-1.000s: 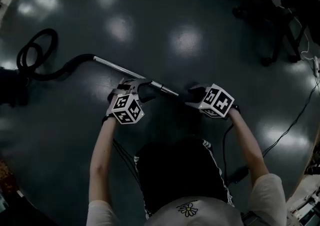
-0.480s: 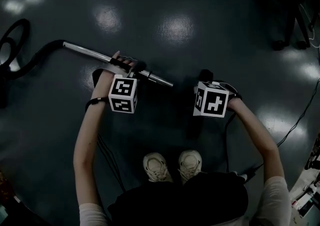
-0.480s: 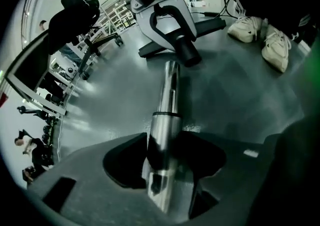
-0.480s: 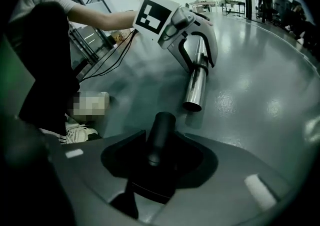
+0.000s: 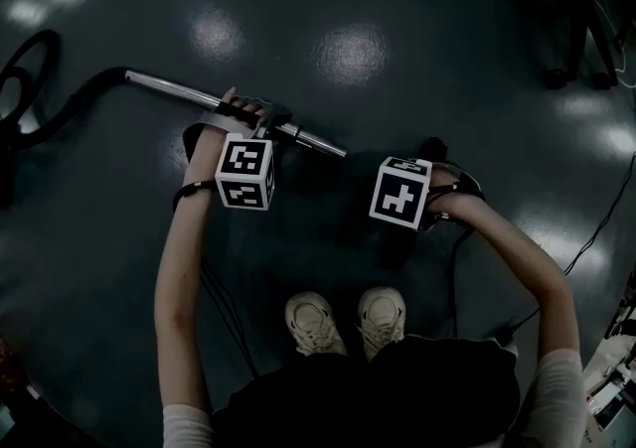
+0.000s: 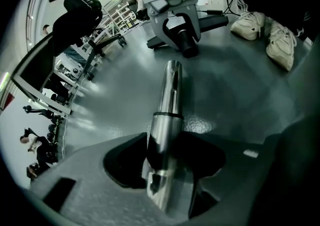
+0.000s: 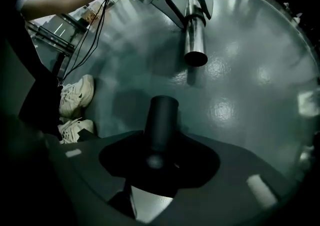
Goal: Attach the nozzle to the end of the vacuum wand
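The silver vacuum wand (image 5: 169, 90) lies low over the dark floor, and my left gripper (image 5: 260, 123) is shut on it near its open end (image 5: 338, 150). Those jaws have just been closing on the tube (image 6: 167, 104). To the right, my right gripper (image 5: 429, 160) is shut on the black nozzle (image 7: 161, 117). Its jaws have just been opening a little, with the nozzle still between them. In the right gripper view the wand's mouth (image 7: 195, 57) faces the nozzle across a short gap. The left gripper view shows the nozzle (image 6: 187, 44) beyond the wand tip.
The wand's black hose (image 5: 70, 110) curls away at the left. The person's pale shoes (image 5: 343, 322) stand just below the grippers. A chair base (image 5: 571, 59) is at the upper right and a cable (image 5: 596, 227) runs along the right side.
Both grippers have sunk toward the floor with the wand and nozzle. The nozzle, close to the wand tip a second ago, now sits a short gap to its right.
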Motion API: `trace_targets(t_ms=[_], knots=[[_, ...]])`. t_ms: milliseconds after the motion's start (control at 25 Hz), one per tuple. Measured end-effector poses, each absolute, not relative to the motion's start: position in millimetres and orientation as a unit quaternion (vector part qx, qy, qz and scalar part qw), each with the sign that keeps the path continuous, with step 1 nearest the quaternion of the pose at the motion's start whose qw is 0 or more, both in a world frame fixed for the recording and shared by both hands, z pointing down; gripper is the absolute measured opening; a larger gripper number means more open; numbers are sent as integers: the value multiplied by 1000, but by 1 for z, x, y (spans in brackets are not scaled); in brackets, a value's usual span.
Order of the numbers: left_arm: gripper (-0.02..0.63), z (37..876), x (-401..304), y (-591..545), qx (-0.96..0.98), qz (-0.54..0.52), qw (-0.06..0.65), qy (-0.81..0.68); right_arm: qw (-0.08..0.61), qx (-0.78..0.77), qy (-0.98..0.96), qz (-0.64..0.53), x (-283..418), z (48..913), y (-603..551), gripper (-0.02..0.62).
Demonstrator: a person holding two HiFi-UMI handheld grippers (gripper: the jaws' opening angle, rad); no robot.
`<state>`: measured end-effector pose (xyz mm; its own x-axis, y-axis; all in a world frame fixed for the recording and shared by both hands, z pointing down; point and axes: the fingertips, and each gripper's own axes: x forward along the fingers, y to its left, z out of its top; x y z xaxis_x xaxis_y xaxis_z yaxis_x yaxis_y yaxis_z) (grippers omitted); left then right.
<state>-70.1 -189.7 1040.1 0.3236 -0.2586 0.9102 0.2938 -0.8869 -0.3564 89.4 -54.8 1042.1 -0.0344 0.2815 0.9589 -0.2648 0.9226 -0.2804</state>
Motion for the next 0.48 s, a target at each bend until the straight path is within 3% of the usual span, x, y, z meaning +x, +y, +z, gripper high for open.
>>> trace_targets(t_ms=[480], knots=[[209, 1010, -54, -170, -784, -556, 276, -15, 581, 119, -794, 133, 56, 1018, -99, 198]])
